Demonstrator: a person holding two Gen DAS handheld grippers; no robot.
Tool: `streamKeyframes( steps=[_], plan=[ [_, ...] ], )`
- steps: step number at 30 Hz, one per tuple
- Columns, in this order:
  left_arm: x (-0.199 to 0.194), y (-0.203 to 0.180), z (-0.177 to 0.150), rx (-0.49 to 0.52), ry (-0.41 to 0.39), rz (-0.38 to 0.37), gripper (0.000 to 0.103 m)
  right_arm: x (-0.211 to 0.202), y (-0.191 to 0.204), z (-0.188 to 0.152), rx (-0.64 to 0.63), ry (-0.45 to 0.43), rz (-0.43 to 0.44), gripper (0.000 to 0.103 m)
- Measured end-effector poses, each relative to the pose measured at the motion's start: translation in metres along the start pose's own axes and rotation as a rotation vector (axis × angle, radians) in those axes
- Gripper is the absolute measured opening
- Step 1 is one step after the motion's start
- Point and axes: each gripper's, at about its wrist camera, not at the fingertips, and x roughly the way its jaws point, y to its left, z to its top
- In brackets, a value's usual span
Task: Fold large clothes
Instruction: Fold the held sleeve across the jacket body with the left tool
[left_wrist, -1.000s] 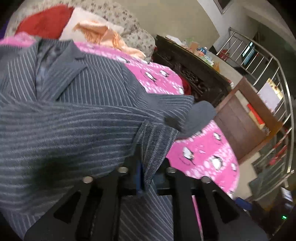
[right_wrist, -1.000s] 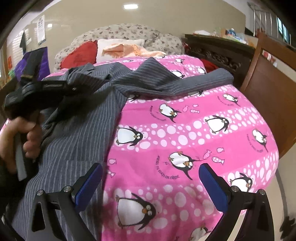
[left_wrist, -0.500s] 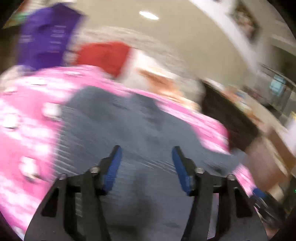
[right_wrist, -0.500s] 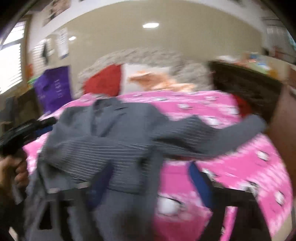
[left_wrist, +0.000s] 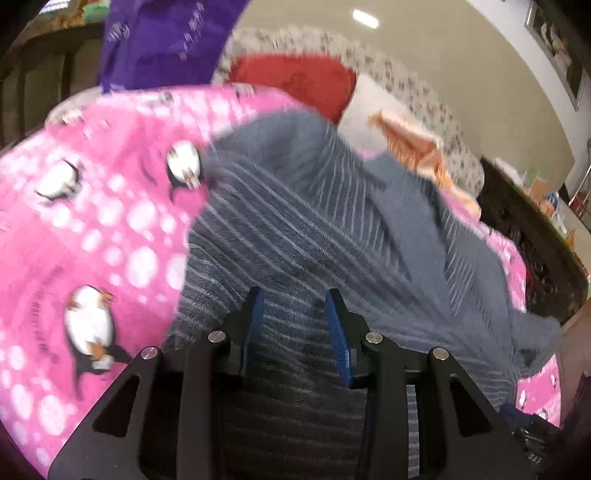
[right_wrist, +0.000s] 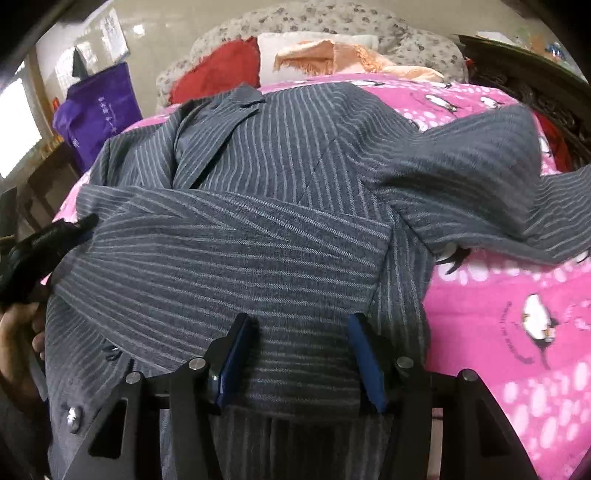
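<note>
A grey pinstriped suit jacket (right_wrist: 288, 177) lies front-up on a pink penguin-print bedspread (right_wrist: 517, 314). One sleeve is folded across its chest; the other sleeve (right_wrist: 498, 184) stretches out to the right. My right gripper (right_wrist: 299, 339) is open and empty, low over the folded sleeve near the jacket's front hem. My left gripper (left_wrist: 293, 314) is open and empty, close above the jacket (left_wrist: 314, 229) at its left side. The left gripper also shows at the left edge of the right wrist view (right_wrist: 37, 251), held by a hand.
Red (right_wrist: 218, 70), white and orange pillows lie at the head of the bed. A purple bag (right_wrist: 99, 107) stands at the far left. A dark carved wooden cabinet (left_wrist: 535, 251) runs along the bed's right side.
My left gripper let go of the sleeve it pinched and swung to the jacket's left side. The sleeve now lies folded across the chest. My right gripper moved left over the jacket and narrowed.
</note>
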Motion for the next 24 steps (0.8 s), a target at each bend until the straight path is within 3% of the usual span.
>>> streamKeyframes(
  steps=[3, 4, 7, 8, 9, 10, 12, 15, 18, 20, 21, 22, 24],
  plan=[
    [-0.023, -0.008, 0.019, 0.028, -0.079, -0.011, 0.038, -0.023, 0.009, 0.023, -0.012, -0.117, 0.019, 0.052],
    [-0.022, -0.013, 0.027, 0.041, -0.082, -0.002, 0.046, -0.023, 0.013, 0.031, -0.017, -0.138, 0.008, 0.054],
    [0.021, -0.018, 0.04, 0.09, 0.015, 0.101, 0.05, 0.013, 0.017, 0.046, -0.017, -0.078, -0.019, 0.055],
    [0.047, -0.011, 0.034, 0.101, 0.116, 0.146, 0.05, 0.04, 0.009, 0.044, -0.005, -0.002, -0.047, 0.056],
    [0.055, -0.008, 0.029, 0.121, 0.14, 0.157, 0.049, 0.044, 0.007, 0.04, -0.008, -0.052, -0.034, 0.059],
    [0.053, -0.012, 0.026, 0.165, 0.101, 0.171, 0.05, 0.044, 0.009, 0.038, -0.046, -0.099, -0.04, 0.059],
    [0.052, -0.019, 0.023, 0.199, 0.093, 0.201, 0.052, 0.041, 0.013, 0.037, -0.057, -0.109, -0.048, 0.059],
    [0.039, -0.014, 0.028, 0.169, 0.11, 0.167, 0.052, 0.03, 0.014, 0.035, -0.049, -0.109, -0.057, 0.059],
    [-0.011, -0.008, 0.03, 0.135, 0.037, 0.101, 0.052, -0.014, 0.015, 0.022, -0.007, -0.164, -0.027, 0.06],
    [-0.034, -0.008, 0.019, 0.167, 0.013, 0.078, 0.059, -0.034, 0.02, 0.011, -0.035, -0.179, -0.023, 0.073],
    [-0.041, -0.008, 0.009, 0.194, 0.011, 0.075, 0.064, -0.036, 0.025, 0.003, -0.061, -0.166, -0.04, 0.082],
    [-0.041, -0.007, 0.001, 0.212, 0.017, 0.08, 0.07, -0.032, 0.028, -0.004, -0.08, -0.142, -0.052, 0.084],
    [-0.02, -0.001, -0.019, 0.223, 0.115, 0.103, 0.071, -0.003, 0.028, -0.015, -0.108, -0.011, -0.049, 0.083]
  ],
)
